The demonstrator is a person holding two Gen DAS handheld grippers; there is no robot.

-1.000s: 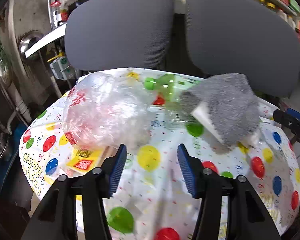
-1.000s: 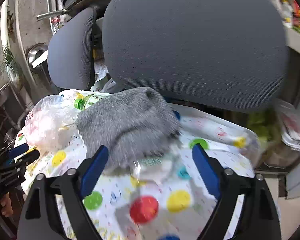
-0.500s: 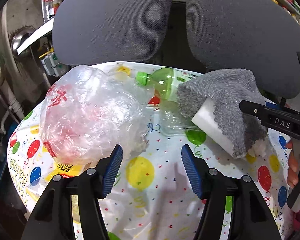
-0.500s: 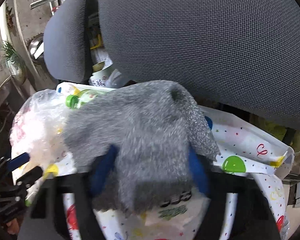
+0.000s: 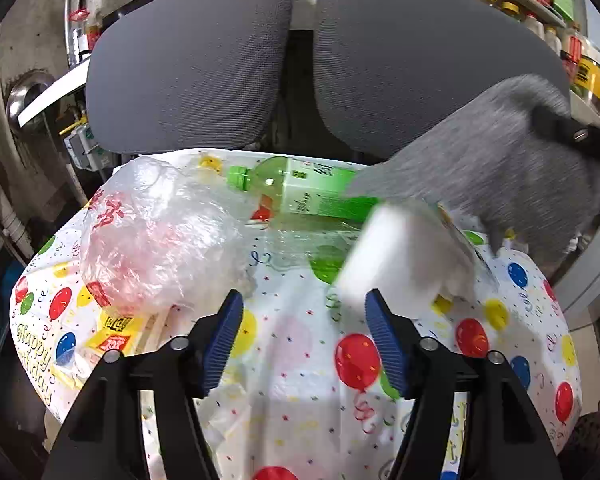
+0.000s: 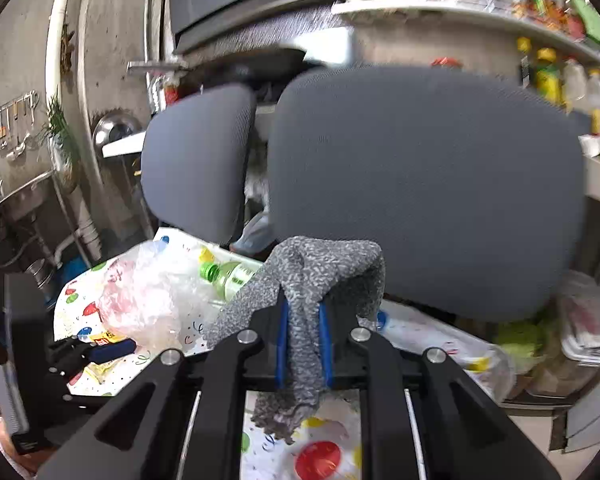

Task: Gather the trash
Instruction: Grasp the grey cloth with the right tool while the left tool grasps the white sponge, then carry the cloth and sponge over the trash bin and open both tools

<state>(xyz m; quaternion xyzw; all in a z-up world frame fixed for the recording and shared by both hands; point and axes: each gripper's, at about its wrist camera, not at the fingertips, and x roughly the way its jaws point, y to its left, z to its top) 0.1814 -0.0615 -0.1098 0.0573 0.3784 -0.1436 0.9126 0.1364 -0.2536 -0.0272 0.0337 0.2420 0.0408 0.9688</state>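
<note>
My right gripper (image 6: 304,344) is closing, its blue pads pressing a grey cloth (image 6: 312,276) that hangs off the table. In the left wrist view the grey cloth (image 5: 500,168) hangs at upper right. A blurred white block (image 5: 400,256) shows beneath its lower edge. A crumpled clear plastic bag (image 5: 160,236) with red print lies at left. A green bottle (image 5: 308,192) lies on its side behind it. My left gripper (image 5: 304,340) hovers over the balloon-print tablecloth (image 5: 320,392), its jaws opening with nothing between them.
Two grey chair backs (image 5: 188,64) (image 5: 420,60) stand right behind the table. A yellow packet (image 5: 112,332) lies under the bag's near edge. Shelves with bottles (image 6: 548,72) run along the right. A sink and pipes (image 6: 20,200) are at left.
The right gripper closed on the grey cloth and raised it off the table, baring the white block. The left gripper's jaws spread a little wider and it shifted slightly.
</note>
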